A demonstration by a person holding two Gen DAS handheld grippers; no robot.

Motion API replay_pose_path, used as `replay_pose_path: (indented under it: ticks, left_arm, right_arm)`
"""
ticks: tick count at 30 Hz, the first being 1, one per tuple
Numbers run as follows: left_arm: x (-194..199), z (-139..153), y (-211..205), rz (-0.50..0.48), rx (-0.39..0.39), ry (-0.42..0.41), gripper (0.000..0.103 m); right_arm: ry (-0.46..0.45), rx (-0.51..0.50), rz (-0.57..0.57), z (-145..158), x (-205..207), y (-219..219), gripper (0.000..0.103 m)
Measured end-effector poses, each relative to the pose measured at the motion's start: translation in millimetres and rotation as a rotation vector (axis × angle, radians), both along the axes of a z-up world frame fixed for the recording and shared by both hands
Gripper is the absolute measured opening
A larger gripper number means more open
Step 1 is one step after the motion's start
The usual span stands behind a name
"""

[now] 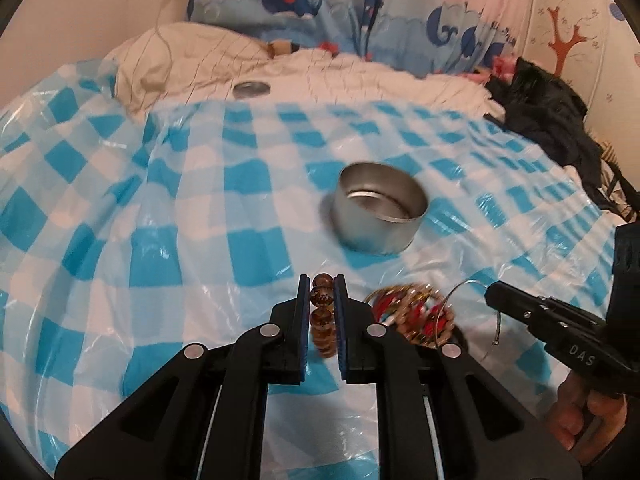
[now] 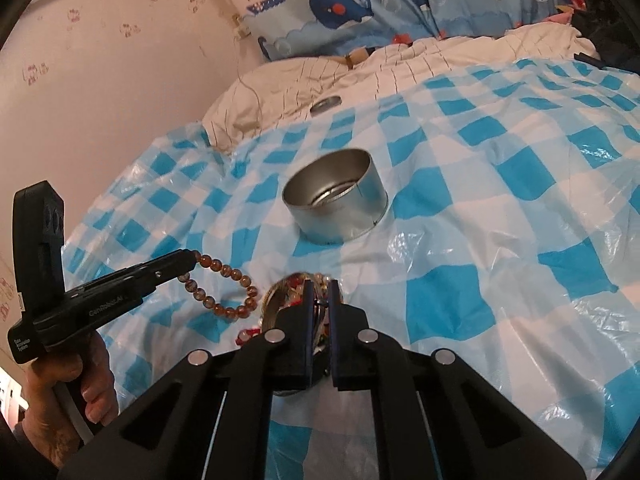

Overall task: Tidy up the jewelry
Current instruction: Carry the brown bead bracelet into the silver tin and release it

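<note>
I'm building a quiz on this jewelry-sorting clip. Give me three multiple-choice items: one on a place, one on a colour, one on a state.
1. Where is the round metal tin?
A. on the checked plastic sheet
B. on the pillow
C. in a gripper

2. What colour are the beads of the bracelet?
A. green
B. amber brown
C. white

3. The left gripper is:
A. wide open
B. out of view
C. shut on the bead bracelet

Answers: 1 A, the tin stands on the sheet; 2 B, brown translucent beads; 3 C, beads sit pinched between its fingers.
</note>
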State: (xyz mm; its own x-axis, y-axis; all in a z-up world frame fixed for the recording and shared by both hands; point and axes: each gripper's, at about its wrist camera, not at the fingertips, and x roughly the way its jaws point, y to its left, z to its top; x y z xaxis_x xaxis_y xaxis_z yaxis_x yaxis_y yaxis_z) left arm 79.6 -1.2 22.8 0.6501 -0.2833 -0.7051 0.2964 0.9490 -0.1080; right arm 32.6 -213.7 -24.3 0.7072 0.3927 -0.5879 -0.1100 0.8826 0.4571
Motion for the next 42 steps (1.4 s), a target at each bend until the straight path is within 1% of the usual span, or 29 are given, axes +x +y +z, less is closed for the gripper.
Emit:
replay_pose_path:
  ticks: [5, 10, 15, 18, 21, 23, 26, 27, 29, 30, 32, 33, 34, 35, 36, 37, 39, 41, 42]
  left_arm:
    - [4.6, 5.2, -6.4, -0.014, -0.021, -0.014, 0.010]
    - [11.1, 21.1, -22.1, -0.063, -0.084, -0.050, 0.010]
    - [23.5, 36.2, -45.4, -0.113, -0.154, -0.084, 0.010]
    - [39.2, 38.2, -57.6, -0.121, -0.207, -0.082, 0.010]
    - [61.7, 36.3, -64.7, -0.108, -0.248, -0.077, 0.010]
    - [87.1, 26.7, -67.9, -0.085, -0.267, -0.043, 0.010]
    - [120.4, 0.3, -71.9, -0.057, -0.208, 0.067, 0.011]
    - [128.3, -10.9, -70.3, -0.026, -0.162, 0.095, 0.011]
    - [131.6, -19.2, -61.6, 0.023, -0.131, 0.123, 0.013]
    - [130.7, -18.0, -57.4, 0.038, -0.126, 0.121, 0.015]
    - [121.9, -11.4, -50.5, 0.051, -0.110, 0.091, 0.024]
    - [114.5, -7.7, -49.4, 0.057, -0.082, 0.070, 0.026]
    - [106.5, -5.9, -49.9, 0.064, -0.036, 0.050, 0.033]
    - [97.7, -5.5, -51.1, 0.067, 0.016, 0.031, 0.039]
    - [89.4, -6.1, -50.4, 0.069, 0.069, 0.015, 0.041]
    - [82.0, -7.4, -51.7, 0.071, 0.119, 0.003, 0.043]
    - [67.2, -5.9, -51.4, 0.074, 0.196, -0.015, 0.043]
    - [54.0, -1.9, -47.3, 0.083, 0.224, -0.031, 0.048]
    - [43.4, 0.6, -44.1, 0.093, 0.239, -0.044, 0.051]
  right_arm:
    - [-0.031, 0.016, 0.010, 9.8, -1.0, 0.6, 0.007]
    - [-0.053, 0.010, 0.006, 22.8, 7.3, -2.9, 0.007]
    - [-0.094, -0.016, -0.023, 43.0, 36.0, -12.5, 0.007]
    - [-0.103, -0.032, -0.043, 49.1, 54.5, -19.7, 0.007]
    - [-0.096, -0.034, -0.066, 48.6, 68.1, -28.3, 0.007]
    - [-0.084, -0.032, -0.081, 44.7, 75.5, -32.5, 0.007]
    - [-0.071, -0.034, -0.085, 41.3, 86.6, -33.3, 0.007]
    - [-0.070, -0.039, -0.080, 40.7, 91.9, -31.0, 0.007]
    - [-0.069, -0.045, -0.067, 40.6, 100.1, -25.3, 0.007]
    - [-0.070, -0.049, -0.058, 40.5, 105.6, -21.0, 0.007]
    - [-0.070, -0.067, -0.040, 40.2, 114.7, -11.2, 0.007]
    - [-0.062, -0.082, -0.029, 38.4, 120.7, -5.7, 0.008]
    - [-0.044, -0.097, -0.019, 35.4, 125.9, -1.0, 0.010]
    - [-0.012, -0.117, -0.010, 29.6, 133.0, 3.9, 0.015]
    - [0.003, -0.128, -0.020, 25.8, 135.1, 4.8, 0.029]
    - [0.009, -0.129, -0.037, 23.6, 134.1, 3.3, 0.032]
    - [0.003, -0.121, -0.060, 26.6, 127.0, -3.0, 0.033]
    - [-0.016, -0.109, -0.078, 32.6, 114.2, -9.7, 0.038]
    - [-0.020, -0.098, -0.086, 34.5, 107.1, -13.2, 0.045]
